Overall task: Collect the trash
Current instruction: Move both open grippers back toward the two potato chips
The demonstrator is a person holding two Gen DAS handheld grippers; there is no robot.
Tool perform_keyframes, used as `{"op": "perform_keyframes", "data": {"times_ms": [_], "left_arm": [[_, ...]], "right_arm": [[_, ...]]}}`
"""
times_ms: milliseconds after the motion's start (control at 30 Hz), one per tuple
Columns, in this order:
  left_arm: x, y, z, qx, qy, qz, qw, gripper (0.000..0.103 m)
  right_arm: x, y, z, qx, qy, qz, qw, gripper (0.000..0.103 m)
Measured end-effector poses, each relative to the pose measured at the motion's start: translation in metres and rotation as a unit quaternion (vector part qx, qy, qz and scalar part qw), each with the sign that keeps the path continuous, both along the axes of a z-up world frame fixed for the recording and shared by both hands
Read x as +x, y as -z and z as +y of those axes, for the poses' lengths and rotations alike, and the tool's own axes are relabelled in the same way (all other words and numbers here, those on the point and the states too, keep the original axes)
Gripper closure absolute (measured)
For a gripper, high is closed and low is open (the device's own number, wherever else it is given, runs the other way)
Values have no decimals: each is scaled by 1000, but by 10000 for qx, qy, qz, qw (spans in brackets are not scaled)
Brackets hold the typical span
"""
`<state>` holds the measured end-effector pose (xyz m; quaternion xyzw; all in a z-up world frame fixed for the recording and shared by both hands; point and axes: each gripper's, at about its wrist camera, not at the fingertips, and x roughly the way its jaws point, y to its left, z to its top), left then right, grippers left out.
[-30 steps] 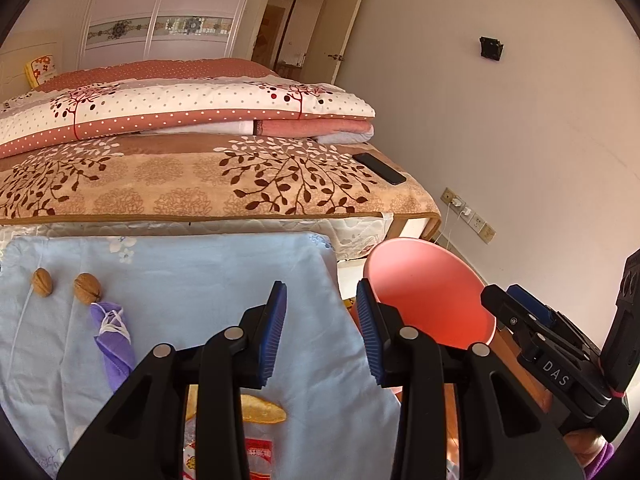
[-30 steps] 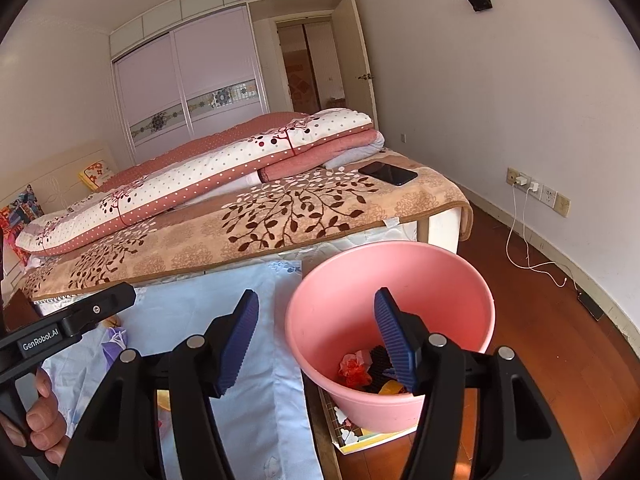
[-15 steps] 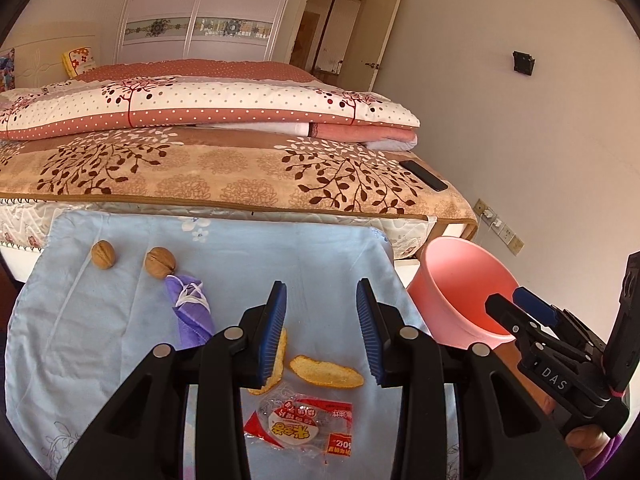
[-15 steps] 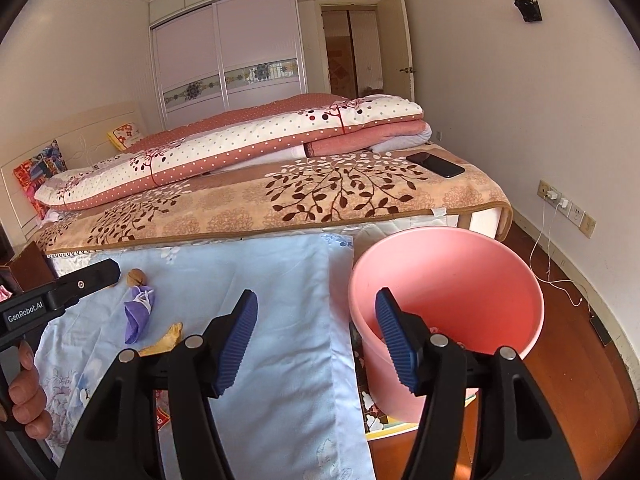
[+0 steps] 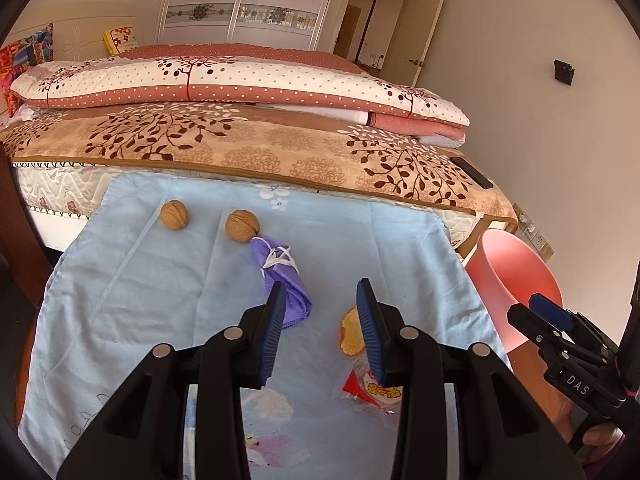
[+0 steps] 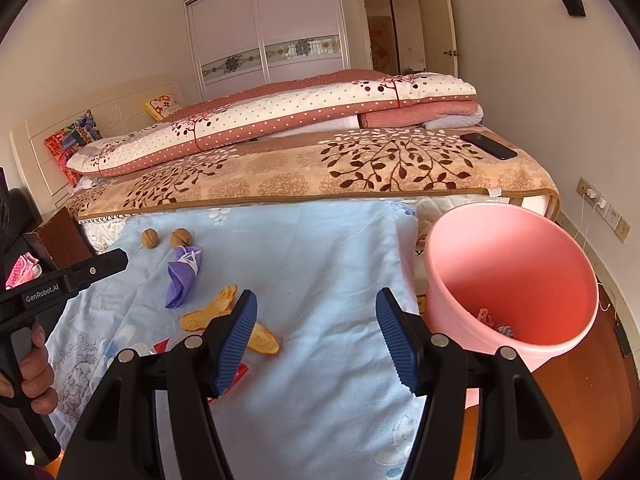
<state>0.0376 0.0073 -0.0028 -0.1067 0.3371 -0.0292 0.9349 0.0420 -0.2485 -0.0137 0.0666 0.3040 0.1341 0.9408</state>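
Trash lies on a light blue cloth: two walnuts, a purple face mask, yellow peel pieces and a red and clear wrapper. My left gripper is open and empty above the cloth, between the mask and the peel. My right gripper is open and empty above the cloth, left of the pink bucket, which holds some scraps. The bucket also shows in the left wrist view.
A bed with a patterned blanket and a folded quilt stands behind the cloth. A black phone lies on the blanket's right end. A wall socket with a cable is right of the bucket.
Both grippers have swung left from the bucket over the cloth. The walnuts, mask, peel and wrapper have come into fuller view. Both jaws stay open.
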Motion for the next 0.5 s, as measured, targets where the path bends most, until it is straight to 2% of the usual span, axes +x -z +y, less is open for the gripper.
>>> {"op": "perform_keyframes", "data": {"times_ms": [100,500], "left_arm": [[-3,7,5,-2,-55,113,9999,66],[1,33,-4,291,-112,518,9982,66]], "right_arm": [[1,4,8,143,-333,174,9992,42],[-1,16,40,-78,-1118,405,9929,42]]}}
